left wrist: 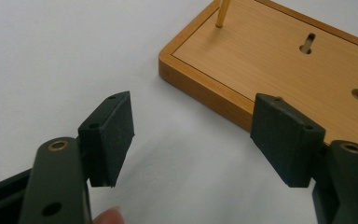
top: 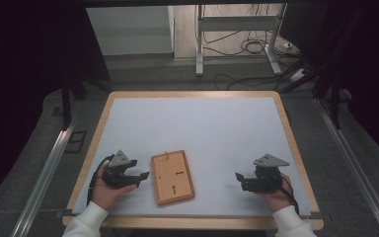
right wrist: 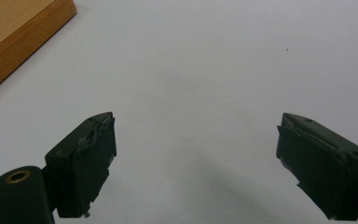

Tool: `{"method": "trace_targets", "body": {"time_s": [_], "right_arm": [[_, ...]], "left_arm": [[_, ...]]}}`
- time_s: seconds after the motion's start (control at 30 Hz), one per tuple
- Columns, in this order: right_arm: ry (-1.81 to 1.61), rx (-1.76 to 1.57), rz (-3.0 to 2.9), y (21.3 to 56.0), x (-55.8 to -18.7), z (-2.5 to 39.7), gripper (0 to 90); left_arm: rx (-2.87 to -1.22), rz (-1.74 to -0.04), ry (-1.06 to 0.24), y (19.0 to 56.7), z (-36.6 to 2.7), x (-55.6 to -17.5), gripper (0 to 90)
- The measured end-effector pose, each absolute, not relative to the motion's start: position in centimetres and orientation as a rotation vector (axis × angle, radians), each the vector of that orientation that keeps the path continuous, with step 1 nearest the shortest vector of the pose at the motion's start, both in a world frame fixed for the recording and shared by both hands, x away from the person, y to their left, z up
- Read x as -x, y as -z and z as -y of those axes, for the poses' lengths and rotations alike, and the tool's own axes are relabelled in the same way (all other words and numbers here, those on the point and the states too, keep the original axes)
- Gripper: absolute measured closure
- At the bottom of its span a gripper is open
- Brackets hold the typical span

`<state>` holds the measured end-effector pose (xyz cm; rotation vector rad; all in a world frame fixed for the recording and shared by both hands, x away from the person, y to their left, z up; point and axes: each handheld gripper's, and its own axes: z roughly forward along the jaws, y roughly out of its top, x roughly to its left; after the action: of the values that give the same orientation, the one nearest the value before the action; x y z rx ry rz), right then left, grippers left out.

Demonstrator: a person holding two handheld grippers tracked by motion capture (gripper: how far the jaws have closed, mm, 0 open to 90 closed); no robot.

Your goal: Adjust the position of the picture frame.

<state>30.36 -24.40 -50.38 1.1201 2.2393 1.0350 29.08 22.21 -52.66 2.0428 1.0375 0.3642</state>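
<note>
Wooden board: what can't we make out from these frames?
- Wooden board, high view: its slots and the thin peg are too small to read.
- Brass peg, left gripper view: top cut off by the frame's upper edge.
- Board, right gripper view: cut off by the left and top edges.
- Left gripper and right gripper are open, holding nothing.

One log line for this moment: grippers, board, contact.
left gripper: open, beside wooden board, no contact | right gripper: open, over bare mat, holding nothing | board: flat on table, thin peg upright
</note>
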Motion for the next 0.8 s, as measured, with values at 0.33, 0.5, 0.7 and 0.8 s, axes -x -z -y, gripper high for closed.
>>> {"method": "trace_targets", "body": {"time_s": [0.33, 0.5, 0.7, 0.8], "right_arm": [[-1.066, -1.135, -2.225, 50.6, -29.7, 25.3, 13.3], [-1.09, -1.168, -2.205, 50.3, -29.7, 25.1, 13.5], [-1.068, -1.132, -2.205, 50.3, -29.2, 24.6, 13.8], [-1.068, -1.137, -2.192, 50.5, -29.2, 24.9, 13.8]], "left_arm": [[-2.039, -1.035, -0.37, 52.7, -22.1, -29.4, 30.1], [-2.024, -1.043, -0.369, 52.6, -22.5, -29.0, 28.7], [-2.014, -1.044, -0.362, 52.6, -22.6, -29.4, 28.3], [-2.021, -1.035, -0.352, 52.8, -22.4, -29.6, 27.7]]}}
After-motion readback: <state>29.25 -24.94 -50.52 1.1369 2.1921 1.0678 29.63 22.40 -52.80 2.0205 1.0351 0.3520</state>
